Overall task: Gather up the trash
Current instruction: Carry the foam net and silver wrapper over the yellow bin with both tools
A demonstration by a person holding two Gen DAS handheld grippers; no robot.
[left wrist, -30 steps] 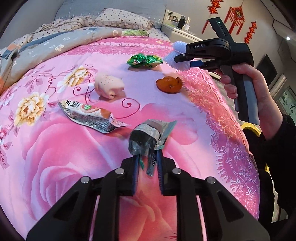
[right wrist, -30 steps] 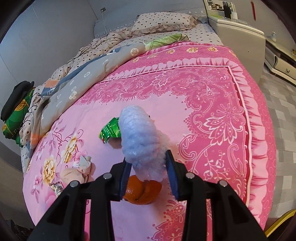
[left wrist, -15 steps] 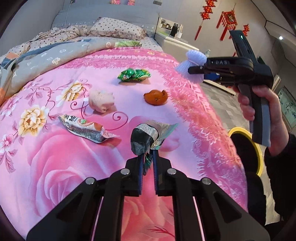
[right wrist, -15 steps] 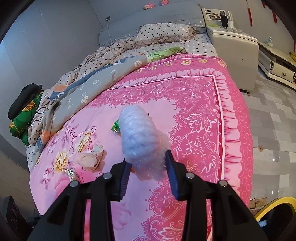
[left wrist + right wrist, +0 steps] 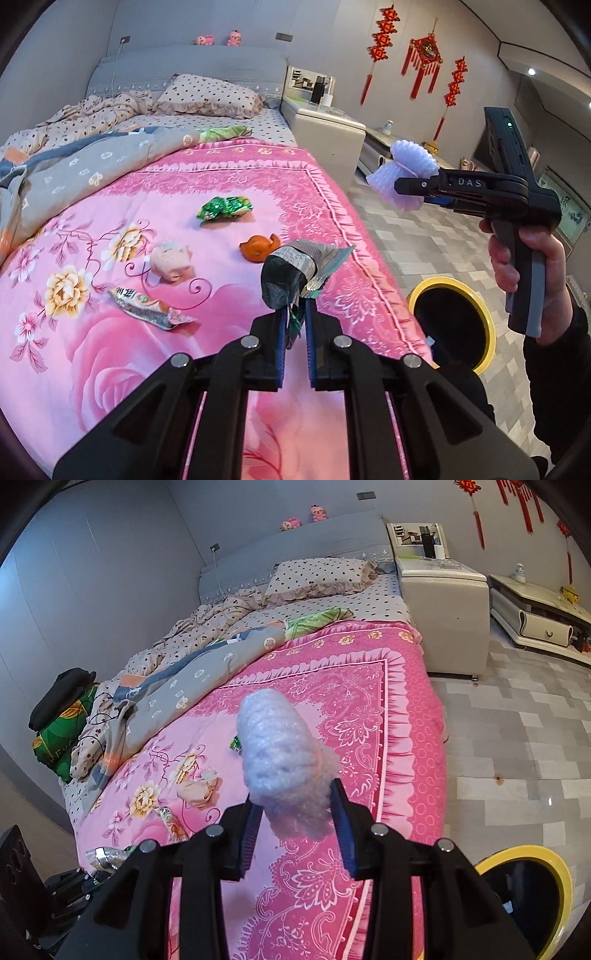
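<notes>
Both loads are lifted and headed for the yellow-rimmed bin (image 5: 448, 326) at lower right. The left claw (image 5: 294, 325) is clamped on a crumpled foil wrapper (image 5: 295, 271) — the right claw (image 5: 295, 814) on a foam wad (image 5: 280, 757). Next, I judge: carry over the rim, release.

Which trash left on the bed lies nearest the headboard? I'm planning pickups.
The green wrapper; the peel, pink wad and snack packet all lie closer to the foot.
</notes>
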